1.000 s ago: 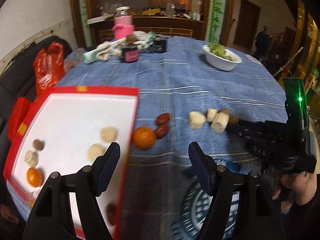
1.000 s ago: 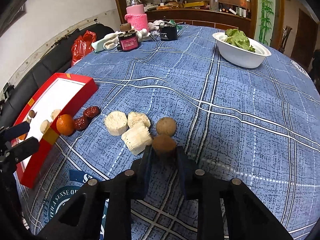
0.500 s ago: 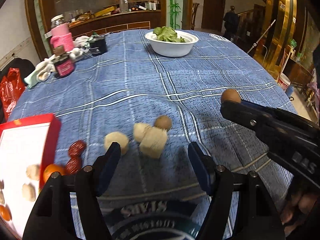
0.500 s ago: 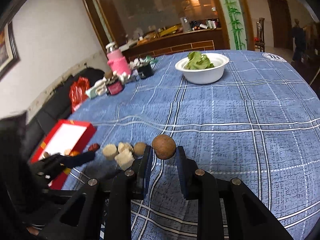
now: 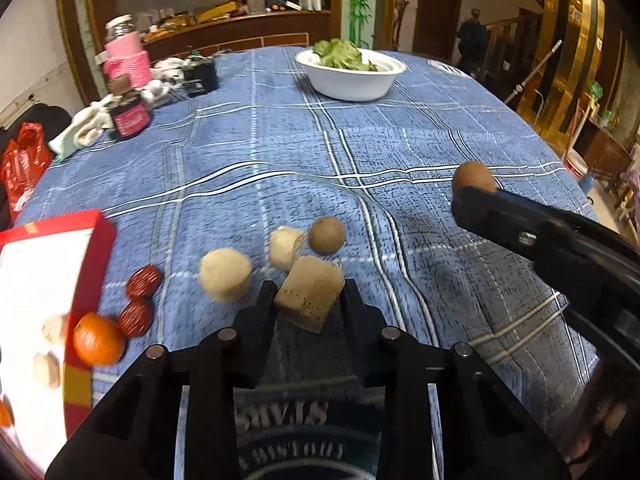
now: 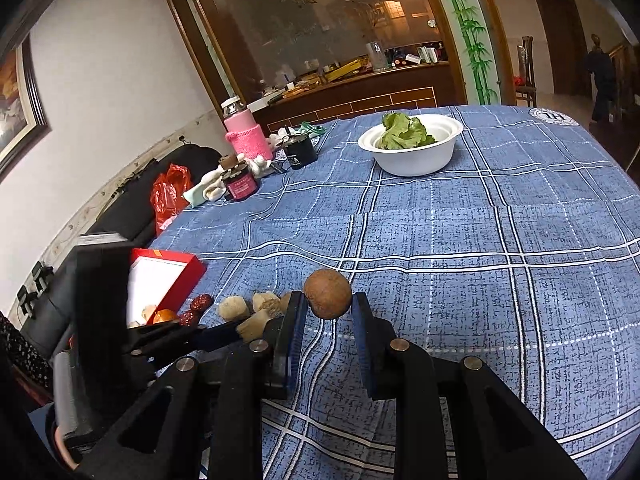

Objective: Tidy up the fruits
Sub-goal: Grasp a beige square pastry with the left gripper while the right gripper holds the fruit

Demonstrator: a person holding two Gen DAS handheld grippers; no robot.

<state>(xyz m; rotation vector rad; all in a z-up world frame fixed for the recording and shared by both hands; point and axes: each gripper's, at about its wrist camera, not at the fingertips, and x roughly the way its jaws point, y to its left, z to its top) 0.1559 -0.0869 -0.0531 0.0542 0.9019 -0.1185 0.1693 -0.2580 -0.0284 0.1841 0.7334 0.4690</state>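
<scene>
**Two pieces gripped, six more to clear from the cloth**

Closest in, caught a pale fibrous chunk (image 5: 310, 298) between the pads of the left gripper (image 5: 308, 300). Had just drawn those jaws in, so that they pressed both sides of it. Not yet raised it off the blue checked tablecloth (image 5: 400, 140), by the look of things.

Off to the right, held a round brown fruit (image 6: 328, 294) clear of the cloth, pinched tight at the tips of the right gripper (image 6: 328, 300).

Just beyond the chunk, left loose a pale round piece (image 5: 225, 275), a second pale piece (image 5: 285, 247) and another brown fruit (image 5: 327, 235), all close together.

Further left, found two red dates (image 5: 144, 281) and a tangerine (image 5: 98, 339) outside the red tray (image 5: 90, 240), the tangerine right against its wall.

Inside the tray, already placed a few pale pieces (image 5: 47, 369) and something orange at the picture's edge; blurred too much for an exact count.

Farthest back, saw a white bowl of greens (image 5: 352, 80), well apart from the sorting.

Judged the job to be roughly at its middle: some fruit trayed, two pieces gripped, six still to fetch.
</scene>
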